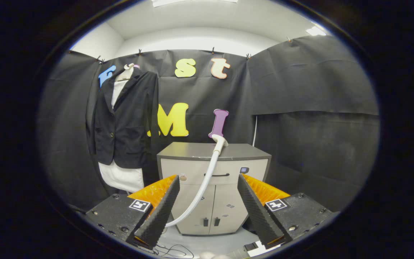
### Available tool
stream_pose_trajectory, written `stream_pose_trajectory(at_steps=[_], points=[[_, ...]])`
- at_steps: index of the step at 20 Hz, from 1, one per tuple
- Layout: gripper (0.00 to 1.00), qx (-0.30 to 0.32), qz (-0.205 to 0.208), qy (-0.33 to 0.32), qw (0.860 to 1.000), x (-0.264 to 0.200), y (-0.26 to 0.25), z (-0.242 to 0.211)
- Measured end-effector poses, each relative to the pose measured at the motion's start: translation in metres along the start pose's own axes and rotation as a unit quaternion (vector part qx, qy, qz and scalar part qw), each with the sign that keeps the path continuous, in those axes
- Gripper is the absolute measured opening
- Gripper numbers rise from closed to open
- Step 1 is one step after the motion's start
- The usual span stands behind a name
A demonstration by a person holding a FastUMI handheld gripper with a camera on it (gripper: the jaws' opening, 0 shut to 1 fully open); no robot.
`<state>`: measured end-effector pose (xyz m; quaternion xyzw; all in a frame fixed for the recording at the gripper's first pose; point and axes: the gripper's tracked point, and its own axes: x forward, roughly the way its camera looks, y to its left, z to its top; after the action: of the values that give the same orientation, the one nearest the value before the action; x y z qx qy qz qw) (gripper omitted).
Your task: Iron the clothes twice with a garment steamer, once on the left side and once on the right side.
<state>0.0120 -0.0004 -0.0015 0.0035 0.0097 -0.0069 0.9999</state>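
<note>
The gripper (208,201) is hovering with its fingers spread wide, holding nothing; beyond them, a cabinet (212,187) is standing with the steamer head (219,127) resting upright on top, its hose (203,187) trailing down the front; to its left a dark jacket (126,118) is hanging; best approaching squarely, closing around the steamer's neck.

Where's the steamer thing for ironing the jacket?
Find the grey cabinet beyond the open gripper. The steamer stands at its top, right of the hanging black jacket. It alone has a purple handle and a long white hose.
</note>
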Motion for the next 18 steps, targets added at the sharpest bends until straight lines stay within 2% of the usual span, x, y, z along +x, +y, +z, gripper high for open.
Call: stream_pose_trajectory(at_steps=[10,18], points=[[1.0,0.009,-0.002,0.006,1.0,0.034,-0.002,0.017],[1.0,0.002,0.002,0.014,1.0,0.109,-0.024,0.051]])
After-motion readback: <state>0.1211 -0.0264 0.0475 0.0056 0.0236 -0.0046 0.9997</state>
